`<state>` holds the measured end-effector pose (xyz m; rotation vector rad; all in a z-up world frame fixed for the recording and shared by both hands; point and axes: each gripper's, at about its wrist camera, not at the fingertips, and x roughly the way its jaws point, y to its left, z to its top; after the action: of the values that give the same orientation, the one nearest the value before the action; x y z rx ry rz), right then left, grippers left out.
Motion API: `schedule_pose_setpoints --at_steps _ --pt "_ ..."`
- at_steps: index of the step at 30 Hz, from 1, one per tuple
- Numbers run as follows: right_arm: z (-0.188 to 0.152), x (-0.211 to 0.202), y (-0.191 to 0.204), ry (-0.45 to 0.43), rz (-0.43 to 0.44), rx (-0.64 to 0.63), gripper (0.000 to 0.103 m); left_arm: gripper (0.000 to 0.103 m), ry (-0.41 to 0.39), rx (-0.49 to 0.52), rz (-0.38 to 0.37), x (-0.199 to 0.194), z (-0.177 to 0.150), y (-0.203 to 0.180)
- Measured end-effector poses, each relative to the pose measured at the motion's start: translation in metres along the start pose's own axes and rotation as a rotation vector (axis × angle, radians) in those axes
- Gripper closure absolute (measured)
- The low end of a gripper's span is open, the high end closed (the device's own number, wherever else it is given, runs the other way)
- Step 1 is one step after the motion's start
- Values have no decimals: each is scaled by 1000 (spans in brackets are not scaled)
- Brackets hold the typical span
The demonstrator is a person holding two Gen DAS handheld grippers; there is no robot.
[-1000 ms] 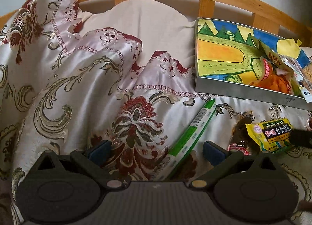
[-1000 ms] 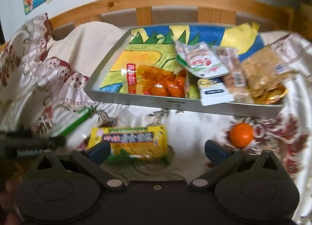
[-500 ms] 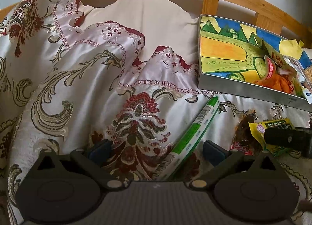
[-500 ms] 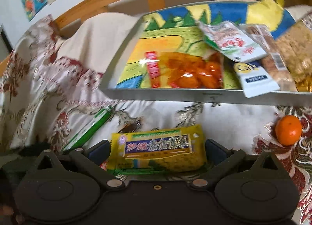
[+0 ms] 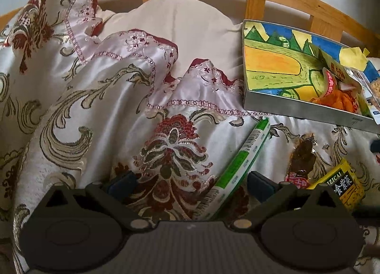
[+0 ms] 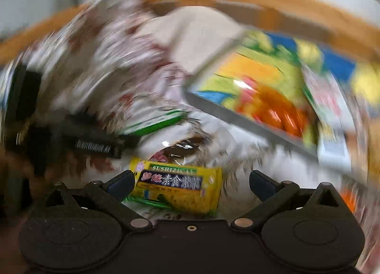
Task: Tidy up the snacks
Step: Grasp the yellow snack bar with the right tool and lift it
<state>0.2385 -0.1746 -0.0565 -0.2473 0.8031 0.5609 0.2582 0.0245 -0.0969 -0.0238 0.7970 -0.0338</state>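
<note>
Change vs. half a second ago: the right wrist view has smeared with motion blur and tilted; the tray (image 6: pixel 249 119) now runs diagonally through the right half of the frame instead of level across the top. The yellow snack packet (image 6: pixel 178 188) sits lower centre, nearer the left blue finger pad (image 6: pixel 121 185) than before. In the left wrist view the packet (image 5: pixel 337 187) has shifted to the lower right edge.

Yellow snack packet: flat, dark label band with printed characters, green lower edge, lying on the embroidered bedspread (image 5: pixel 95 112).

Right gripper (image 6: pixel 190 185): jaws spread wide, packet between them, not clamped.
Left gripper (image 5: pixel 190 185): jaws spread, empty; the green-and-white stick pack (image 5: pixel 239 167) lies slanted between them.

Tray contents unreadable through blur except an orange bag (image 6: pixel 280 115). Packet partly cut off in the left view.
</note>
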Motion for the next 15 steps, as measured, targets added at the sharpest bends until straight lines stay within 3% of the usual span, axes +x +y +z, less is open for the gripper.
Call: schedule_pose_setpoints --at_steps 4,7,10,15 --pt "8 12 14 55 124 -345 1 1 -2 -13 -10 1 0 4" --pt "12 19 22 85 186 -499 1 1 -6 -11 -8 1 0 3" --pt "14 31 24 138 235 -563 2 1 -8 -4 -4 1 -1 2" --pt "12 44 12 193 238 -551 14 0 -10 -5 -5 2 -1 3"
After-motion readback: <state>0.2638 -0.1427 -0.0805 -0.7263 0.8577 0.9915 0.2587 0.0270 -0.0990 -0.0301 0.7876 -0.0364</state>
